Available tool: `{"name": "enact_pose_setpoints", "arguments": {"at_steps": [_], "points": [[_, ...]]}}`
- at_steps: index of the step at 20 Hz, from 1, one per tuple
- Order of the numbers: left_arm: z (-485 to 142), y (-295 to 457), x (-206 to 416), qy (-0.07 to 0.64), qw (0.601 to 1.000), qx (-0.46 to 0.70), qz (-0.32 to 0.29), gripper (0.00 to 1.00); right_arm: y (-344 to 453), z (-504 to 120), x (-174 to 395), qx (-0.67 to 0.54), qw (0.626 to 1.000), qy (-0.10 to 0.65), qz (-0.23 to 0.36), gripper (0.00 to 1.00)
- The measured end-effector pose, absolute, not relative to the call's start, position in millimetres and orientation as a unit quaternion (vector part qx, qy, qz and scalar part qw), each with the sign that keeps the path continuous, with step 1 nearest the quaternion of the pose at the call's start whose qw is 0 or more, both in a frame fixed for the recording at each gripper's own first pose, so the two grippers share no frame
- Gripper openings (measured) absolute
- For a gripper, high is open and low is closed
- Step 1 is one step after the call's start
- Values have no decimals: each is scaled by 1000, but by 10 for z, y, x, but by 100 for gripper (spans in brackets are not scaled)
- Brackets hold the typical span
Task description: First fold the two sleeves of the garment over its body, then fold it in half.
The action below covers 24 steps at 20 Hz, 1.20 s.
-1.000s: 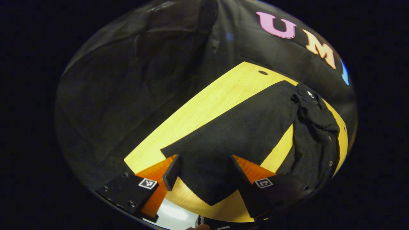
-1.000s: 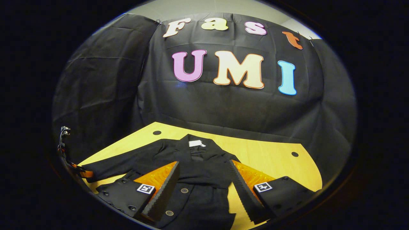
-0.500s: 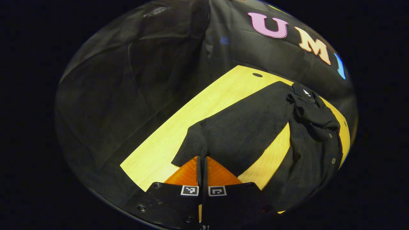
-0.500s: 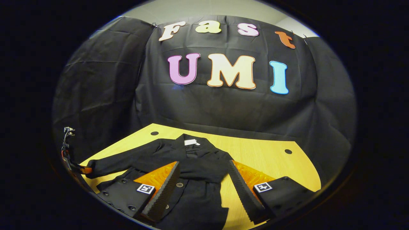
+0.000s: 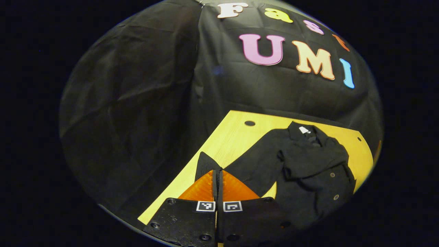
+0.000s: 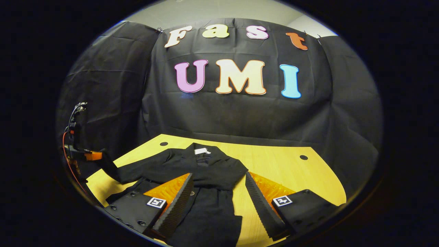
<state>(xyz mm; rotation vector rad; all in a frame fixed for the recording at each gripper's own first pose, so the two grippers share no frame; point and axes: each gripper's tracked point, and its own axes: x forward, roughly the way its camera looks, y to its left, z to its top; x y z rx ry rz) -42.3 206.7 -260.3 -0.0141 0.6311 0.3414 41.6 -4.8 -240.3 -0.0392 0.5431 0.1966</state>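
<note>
On the table (image 6: 291, 171), a black coat (image 6: 205, 192) has one sleeve folded across, the left gripper (image 5: 217, 178) clenches the other sleeve's cuff (image 5: 204, 165), right gripper (image 6: 219, 199) fingers spread empty; halving remains.

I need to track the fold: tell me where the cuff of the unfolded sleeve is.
In the left gripper view the cuff is pinched in the left hand-held gripper, above the table's left edge, left of the coat's body.
</note>
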Motion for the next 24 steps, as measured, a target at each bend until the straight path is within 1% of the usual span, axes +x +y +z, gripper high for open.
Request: {"name": "enact_pose_setpoints", "arguments": {"at_steps": [5, 13, 19, 24], "points": [[-2409, 1699, 216, 286, 952, 8, 108, 0, -364, -2407, 298, 0, 961, 271, 53, 97], [-2354, 730, 924, 270, 962, 39, -10, 0, -781, -2447, 32, 14, 961, 277, -7, 97], [-2416, -115, 1299, 267, 958, 46, -94, 0, -1162, -2489, -238, 30, 955, 288, -64, 97], [-2540, -827, 1451, 277, 947, 49, -157, 0, -1433, -2491, -451, 33, 949, 294, -107, 97]]}}
